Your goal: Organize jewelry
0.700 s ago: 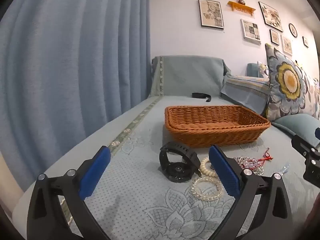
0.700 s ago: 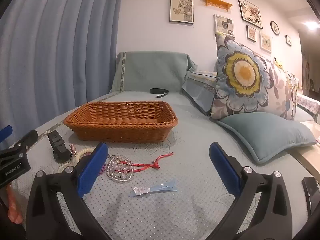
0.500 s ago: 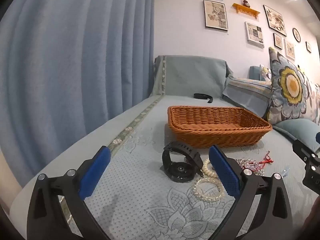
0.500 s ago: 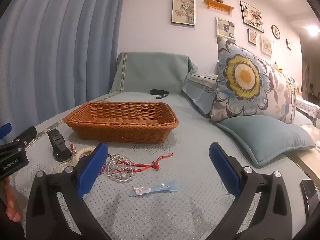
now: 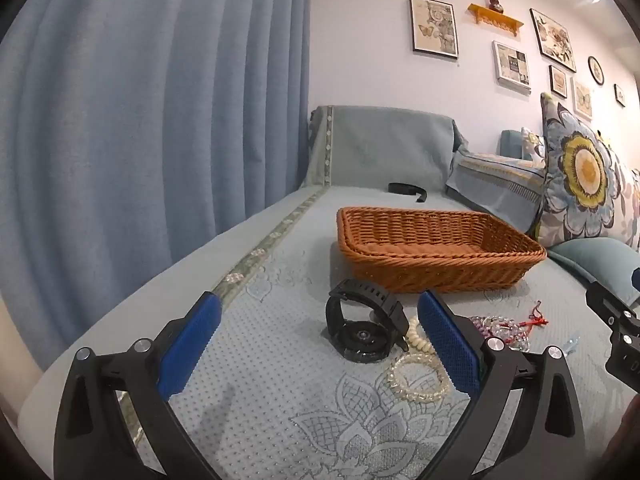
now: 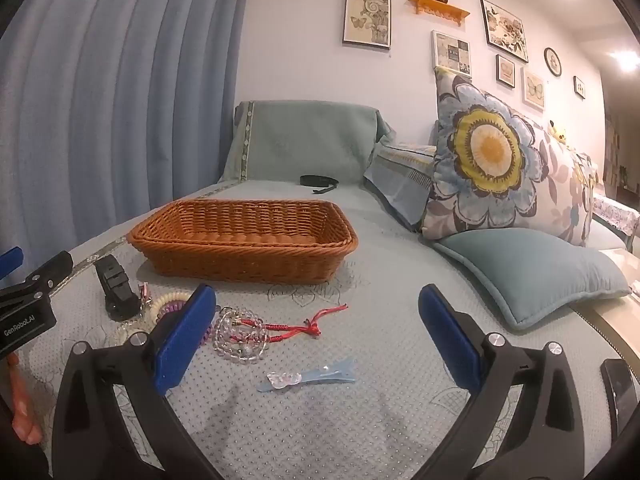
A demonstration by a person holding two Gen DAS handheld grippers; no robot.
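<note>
Jewelry strewn on a teal embroidered sofa cover point(image 5: 280, 360), just in front of an empty wicker basket point(image 5: 436, 248): black wristwatch point(image 5: 362, 330) lying on its side, cream beaded bracelet point(image 5: 418, 338) touching it, pearl bracelet point(image 5: 416, 376) nearer the camera. Further right, clear crystal bead bracelet point(image 6: 240, 338) tangled with a red cord point(image 6: 304, 326), and a pale blue hair clip point(image 6: 308, 376) lying apart — nearest the right gripper point(image 6: 316, 344). Left gripper point(image 5: 320, 350) poised low over the cover with blue pads spread wide, gripping nothing; right gripper likewise wide apart and empty. Beyond the basket, a black strap point(image 5: 406, 189) on the seat. Floral cushion point(image 6: 492, 172) and plain teal cushion point(image 6: 532, 272) at right — blue curtain point(image 5: 140, 120) at left.
</note>
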